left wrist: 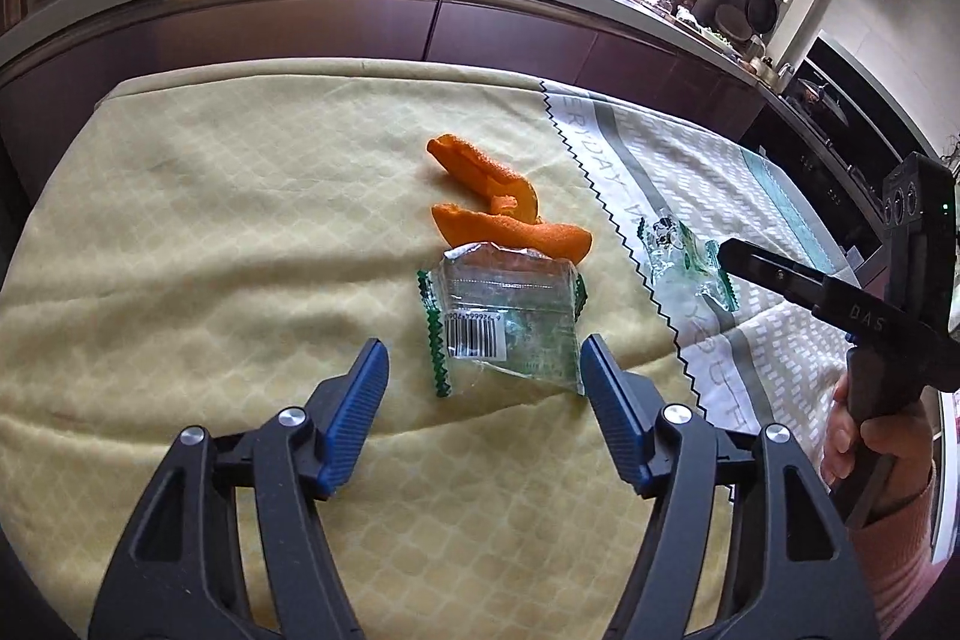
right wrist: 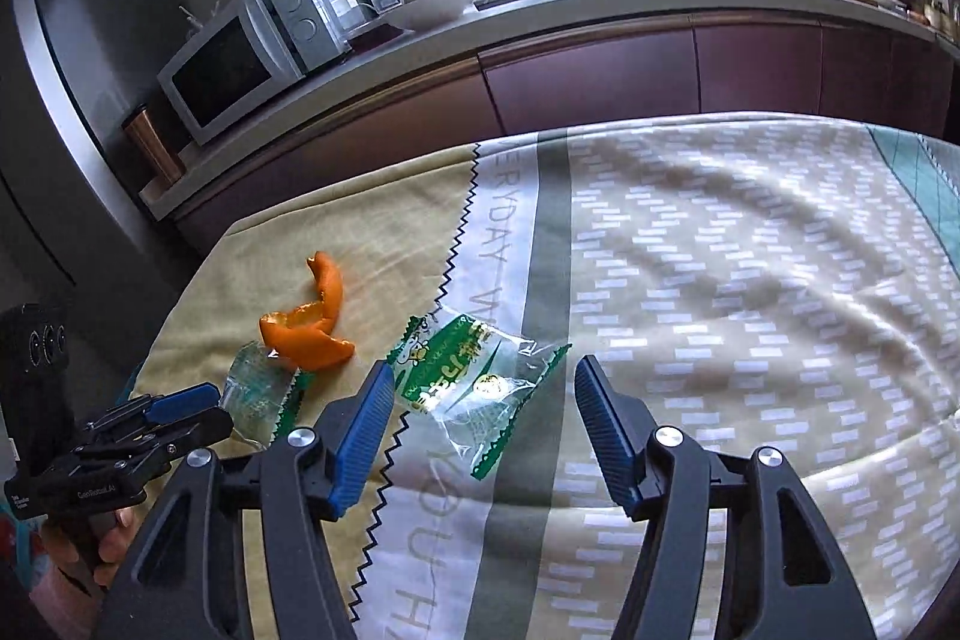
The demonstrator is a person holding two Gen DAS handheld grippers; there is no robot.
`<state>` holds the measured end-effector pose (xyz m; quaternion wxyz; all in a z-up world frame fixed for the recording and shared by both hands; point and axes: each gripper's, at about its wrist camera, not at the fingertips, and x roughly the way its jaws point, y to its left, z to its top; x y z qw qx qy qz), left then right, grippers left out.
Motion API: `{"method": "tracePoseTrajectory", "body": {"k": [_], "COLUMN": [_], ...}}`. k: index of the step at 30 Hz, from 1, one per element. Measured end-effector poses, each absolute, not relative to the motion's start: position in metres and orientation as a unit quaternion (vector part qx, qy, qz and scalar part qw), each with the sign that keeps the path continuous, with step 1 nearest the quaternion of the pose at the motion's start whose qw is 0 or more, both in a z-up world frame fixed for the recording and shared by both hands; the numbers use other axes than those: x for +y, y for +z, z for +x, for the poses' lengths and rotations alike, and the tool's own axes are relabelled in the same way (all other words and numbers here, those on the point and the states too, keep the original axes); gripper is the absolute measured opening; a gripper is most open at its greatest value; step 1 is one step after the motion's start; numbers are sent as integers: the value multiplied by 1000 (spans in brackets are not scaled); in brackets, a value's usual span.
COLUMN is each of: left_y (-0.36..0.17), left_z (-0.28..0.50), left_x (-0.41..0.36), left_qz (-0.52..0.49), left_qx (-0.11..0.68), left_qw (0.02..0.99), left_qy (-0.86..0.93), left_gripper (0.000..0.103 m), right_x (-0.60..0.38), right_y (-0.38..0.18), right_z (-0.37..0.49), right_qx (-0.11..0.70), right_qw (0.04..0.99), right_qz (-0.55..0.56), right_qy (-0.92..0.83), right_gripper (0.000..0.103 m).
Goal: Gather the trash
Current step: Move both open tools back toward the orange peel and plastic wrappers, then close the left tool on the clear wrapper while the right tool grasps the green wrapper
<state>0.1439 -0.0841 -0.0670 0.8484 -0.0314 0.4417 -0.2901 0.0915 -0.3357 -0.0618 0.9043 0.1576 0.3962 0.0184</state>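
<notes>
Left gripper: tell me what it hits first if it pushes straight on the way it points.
Most likely the clear wrapper with the barcode, lying just ahead between the open left gripper fingers; the orange peel lies beyond it.

The orange peel [left wrist: 507, 214] is bright orange on a pale yellow cloth [left wrist: 210, 232] with a faint lattice pattern. Just beside the peel lies a clear wrapper [left wrist: 504, 322] with green zigzag ends and a black barcode. Further from the peel, a clear wrapper printed green [right wrist: 474, 376] lies on a beige cloth [right wrist: 750, 280] with white dashes, a grey-green stripe and a black zigzag edge. Fingers [left wrist: 354, 412] are blue.
</notes>
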Motion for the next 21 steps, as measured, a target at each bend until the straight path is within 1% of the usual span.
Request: {"method": "tracePoseTrajectory", "body": {"k": [4,5,6,7,8,9,15,16,17,18,21], "left_y": [-72,-72,-72,-72,-72,-73,-73,-73,-73,-73,-70], "left_z": [148,148,148,149,149,149,146,145,144,143,138], "left_x": [-87,-87,-87,-88,-88,-88,-85,-84,-84,-84,-81], "left_qz": [-38,-39,-41,-42,-42,-42,-49,-49,-49,-50,-50], "left_qx": [449,449,450,452,453,453,451,450,450,450,445], "left_qw": [843,843,841,839,838,838,838,838,839,838,842], "left_qy": [-293,-294,-297,-299,-301,-302,-302,-303,-303,-304,-302], "left_gripper": [64,62,57,50,48,44,36,35,34,32,30], "right_x": [-339,-340,-341,-341,-341,-341,-337,-336,-336,-335,-333], "right_y": [-70,-71,-72,-73,-74,-76,-80,-79,-78,-76,-72], "right_z": [98,99,99,99,100,100,97,96,94,92,87], "right_qx": [400,400,401,402,403,405,403,402,399,397,391], "right_qw": [896,894,893,890,889,888,886,887,888,889,892], "right_qz": [189,195,203,208,211,213,219,219,218,217,215], "right_qy": [35,39,43,48,52,54,67,68,69,71,76], "right_gripper": [59,56,53,47,41,39,21,15,12,12,9]}}
